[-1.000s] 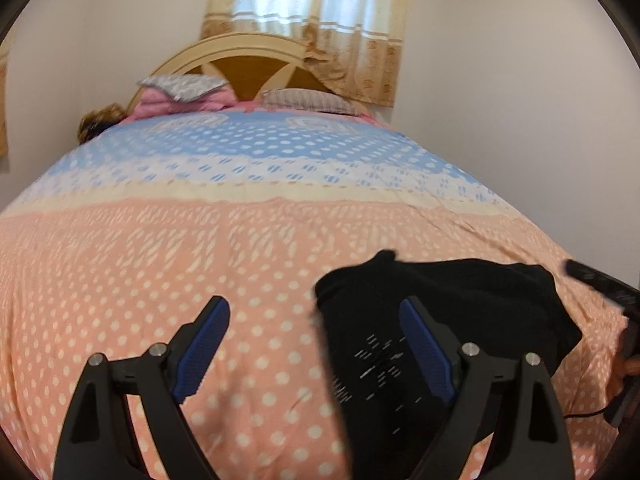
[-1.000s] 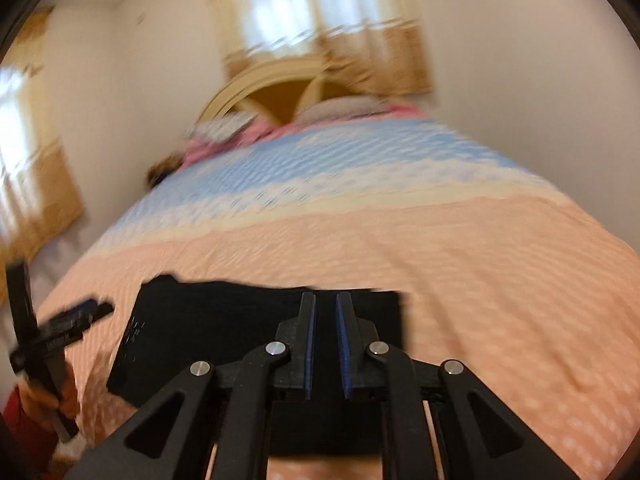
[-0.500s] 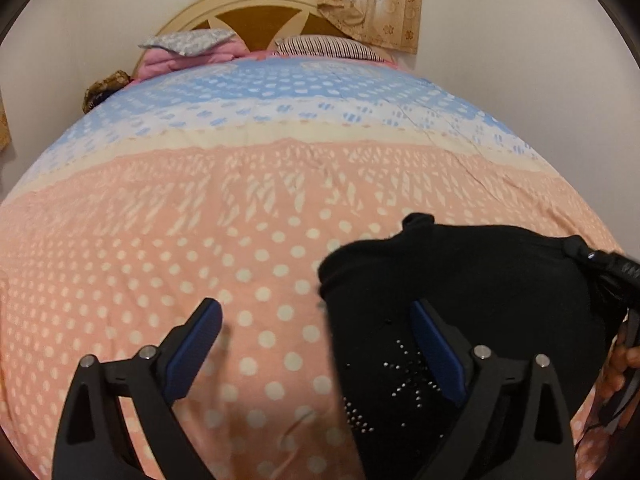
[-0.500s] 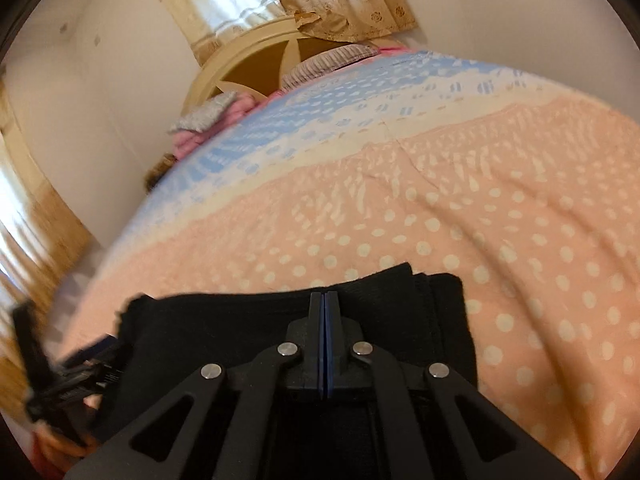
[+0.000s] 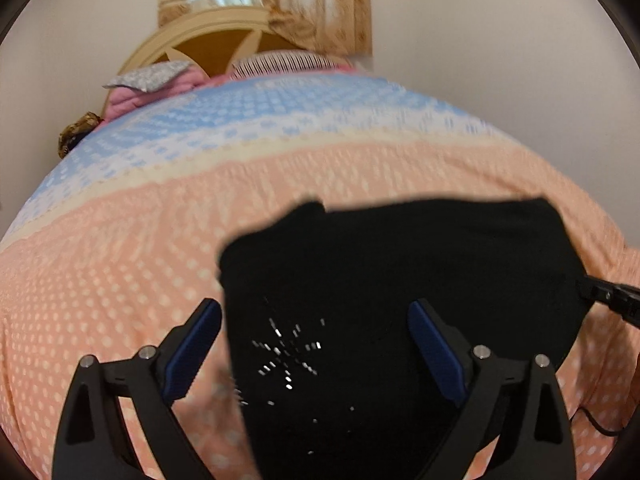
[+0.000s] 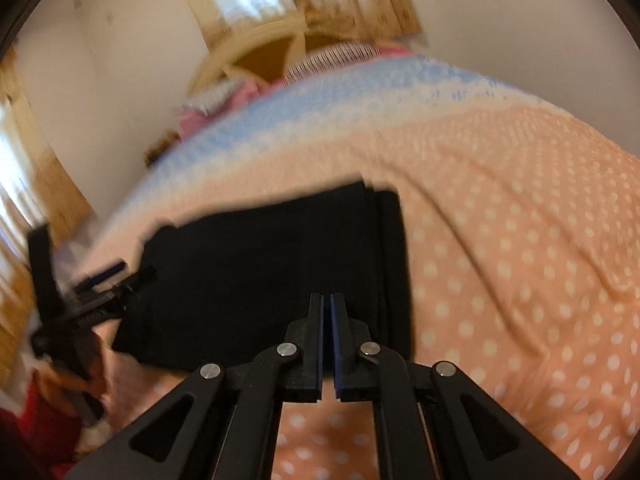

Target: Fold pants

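Pants (image 5: 400, 280) lie folded on the bed (image 5: 120, 260); left gripper (image 5: 316, 340) gapes wide, right gripper (image 6: 326, 332) nearly closed, empty. Smooth edges gently.

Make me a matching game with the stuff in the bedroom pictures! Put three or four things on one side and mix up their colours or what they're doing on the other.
Things:
1. folded fabric pants
2. left tool
3. right tool
4. polka-dot bedspread

Descriptions:
A. fingers nearly closed, holding nothing
B. black, with sparkly studs
C. peach with white dots, blue farther up
D. fingers spread wide over the cloth

Pairs: 1-B, 2-D, 3-A, 4-C
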Demonstrator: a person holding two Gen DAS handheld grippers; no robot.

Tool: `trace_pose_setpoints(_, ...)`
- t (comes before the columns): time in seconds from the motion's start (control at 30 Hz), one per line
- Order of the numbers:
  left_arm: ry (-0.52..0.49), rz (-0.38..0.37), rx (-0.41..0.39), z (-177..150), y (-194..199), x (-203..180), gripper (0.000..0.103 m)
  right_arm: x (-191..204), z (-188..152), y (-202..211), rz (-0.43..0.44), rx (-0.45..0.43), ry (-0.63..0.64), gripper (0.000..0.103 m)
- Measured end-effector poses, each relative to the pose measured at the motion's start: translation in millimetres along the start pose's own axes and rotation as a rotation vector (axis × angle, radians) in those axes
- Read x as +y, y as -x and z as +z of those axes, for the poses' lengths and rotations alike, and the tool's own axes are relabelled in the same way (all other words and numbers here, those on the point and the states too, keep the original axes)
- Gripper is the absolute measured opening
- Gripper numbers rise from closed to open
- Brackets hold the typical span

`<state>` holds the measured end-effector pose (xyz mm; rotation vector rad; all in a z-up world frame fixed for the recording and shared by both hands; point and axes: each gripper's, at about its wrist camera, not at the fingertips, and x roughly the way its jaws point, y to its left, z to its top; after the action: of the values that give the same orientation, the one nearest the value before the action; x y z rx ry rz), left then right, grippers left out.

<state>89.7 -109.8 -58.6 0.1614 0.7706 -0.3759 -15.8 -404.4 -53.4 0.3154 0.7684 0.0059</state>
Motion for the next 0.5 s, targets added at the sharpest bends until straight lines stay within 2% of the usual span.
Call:
trace_pose_setpoints(0.07,-0.008,0.016,0.015,-3,-3,1,0.097,-7,-5,-5,0.009,-0.009,-0.044,0.003)
trace_pose_setpoints(0.13,0.016,0.000,0.016,-1,1,5,0.097,-14,-4,-5,0.028,-0.014,-0.111,0.004)
trace_pose_setpoints(0.3,0.040,0.012,0.021,0,10,12,0.097,-13,-5,-2,0.025,-0.050,-0.097,0.004)
trace_pose_setpoints(0.5,0.045,0.016,0.031,-3,14,16,0.097,-30,-12,5,0.130,-0.077,-0.284,0.004)
